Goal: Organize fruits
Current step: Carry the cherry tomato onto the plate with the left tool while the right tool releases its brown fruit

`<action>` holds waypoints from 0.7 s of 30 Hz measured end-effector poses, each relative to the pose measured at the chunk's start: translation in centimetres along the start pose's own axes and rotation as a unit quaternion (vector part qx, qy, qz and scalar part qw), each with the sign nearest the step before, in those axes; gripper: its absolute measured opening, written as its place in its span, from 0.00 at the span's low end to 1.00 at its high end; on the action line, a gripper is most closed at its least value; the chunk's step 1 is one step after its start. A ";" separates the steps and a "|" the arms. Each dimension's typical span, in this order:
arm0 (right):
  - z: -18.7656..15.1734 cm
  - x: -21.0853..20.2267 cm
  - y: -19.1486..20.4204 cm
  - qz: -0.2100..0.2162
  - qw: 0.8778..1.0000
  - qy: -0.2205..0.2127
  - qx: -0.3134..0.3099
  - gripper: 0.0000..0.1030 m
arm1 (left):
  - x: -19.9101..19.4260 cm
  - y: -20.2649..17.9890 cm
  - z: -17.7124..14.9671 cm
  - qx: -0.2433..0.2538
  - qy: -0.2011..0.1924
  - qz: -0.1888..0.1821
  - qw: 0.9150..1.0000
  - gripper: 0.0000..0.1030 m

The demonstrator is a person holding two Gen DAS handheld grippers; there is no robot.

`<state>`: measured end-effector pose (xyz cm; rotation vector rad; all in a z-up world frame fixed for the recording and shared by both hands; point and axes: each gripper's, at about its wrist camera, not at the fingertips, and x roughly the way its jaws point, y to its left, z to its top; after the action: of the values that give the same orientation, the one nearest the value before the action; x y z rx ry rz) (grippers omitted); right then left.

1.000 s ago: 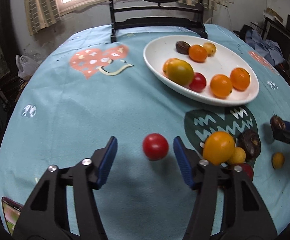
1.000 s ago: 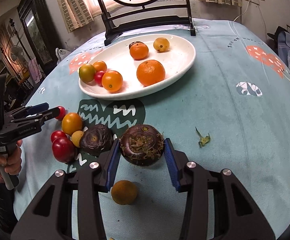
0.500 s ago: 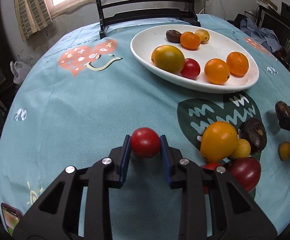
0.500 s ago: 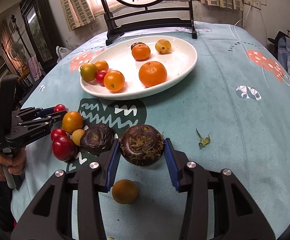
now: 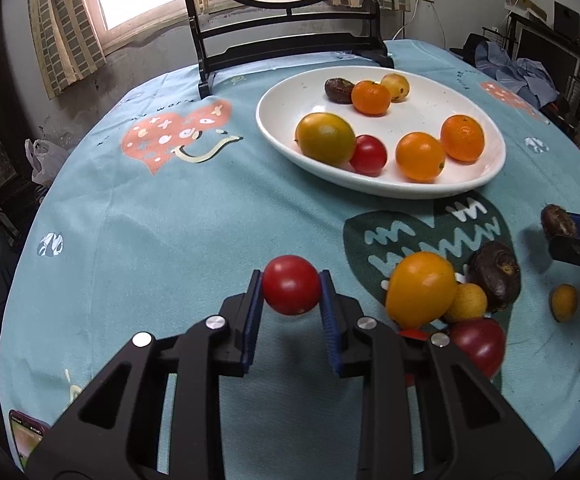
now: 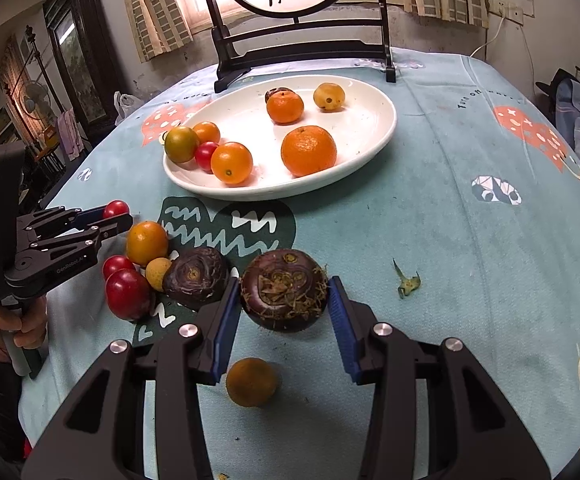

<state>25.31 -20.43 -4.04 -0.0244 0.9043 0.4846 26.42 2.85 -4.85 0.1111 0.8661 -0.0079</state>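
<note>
While you hold both tools over the near side of the table (image 5: pixel 137 216), your left gripper (image 5: pixel 291 291) is clamped tight on a small red tomato (image 5: pixel 291 290), seemingly lifted just clear of the cloth. Your right gripper (image 6: pixel 285 295) pinches a dark round fruit (image 6: pixel 284 290) between its blue pads — a small orange fruit (image 6: pixel 251 381) lies beneath it. Between the two grippers sits a cluster of loose fruit (image 6: pixel 147 268). Farther back, toward the far edge, the white plate (image 6: pixel 370 128) holds oranges and a tomato — just in front of a black stand (image 6: pixel 302 54).
</note>
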 end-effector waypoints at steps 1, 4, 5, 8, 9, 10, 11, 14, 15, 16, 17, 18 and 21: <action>0.1 -0.1 0.1 -0.007 1.000 -0.008 -0.004 0.43 | -0.2 0.1 0.1 -0.003 -0.004 -0.005 1.000 0.27; 0.8 -0.3 0.5 -0.040 0.998 -0.033 -0.018 0.43 | -1.1 0.2 1.2 -0.022 -0.016 -0.037 0.999 0.27; 1.3 -0.4 0.7 -0.051 0.997 -0.045 -0.024 0.43 | -1.4 0.2 1.9 -0.027 -0.021 -0.049 0.998 0.27; 3.4 -0.7 0.8 -0.058 0.995 -0.078 -0.022 0.43 | -1.9 -0.5 4.4 -0.025 -0.043 -0.055 0.997 0.27; 4.1 -0.7 0.8 -0.060 0.994 -0.089 -0.022 0.43 | -1.9 -0.8 5.6 -0.024 -0.053 -0.055 0.997 0.27; 4.9 -0.7 0.8 -0.063 0.993 -0.099 -0.023 0.43 | -1.7 -1.0 6.4 -0.025 -0.058 -0.056 0.996 0.27; 5.8 -0.5 0.7 -0.067 0.992 -0.107 -0.025 0.43 | -1.4 -1.3 7.6 -0.027 -0.061 -0.059 0.996 0.27; 7.9 1.0 0.3 -0.076 0.991 -0.109 -0.023 0.43 | 0.2 -1.9 10.0 -0.031 -0.065 -0.058 0.996 0.27; 8.5 1.6 0.1 -0.076 0.991 -0.107 -0.021 0.43 | 0.8 -2.0 10.6 -0.032 -0.064 -0.055 0.996 0.27; 9.0 2.1 0.0 -0.075 0.992 -0.104 -0.021 0.43 | 1.4 -2.2 11.1 -0.033 -0.061 -0.052 0.996 0.27; 9.4 2.8 -0.2 -0.076 0.992 -0.099 -0.022 0.43 | 2.2 -2.3 11.7 -0.034 -0.056 -0.049 0.997 0.27; 9.7 3.4 -0.2 -0.076 0.992 -0.095 -0.024 0.43 | 2.8 -2.3 12.0 -0.035 -0.053 -0.047 0.997 0.27; 10.3 4.9 -0.4 -0.072 0.994 -0.081 -0.026 0.43 | 4.4 -2.3 12.6 -0.038 -0.044 -0.044 0.997 0.27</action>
<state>35.74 -16.59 -1.36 -0.0953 0.7252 0.3692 38.69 -0.52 -0.29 0.0003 0.7816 -0.0619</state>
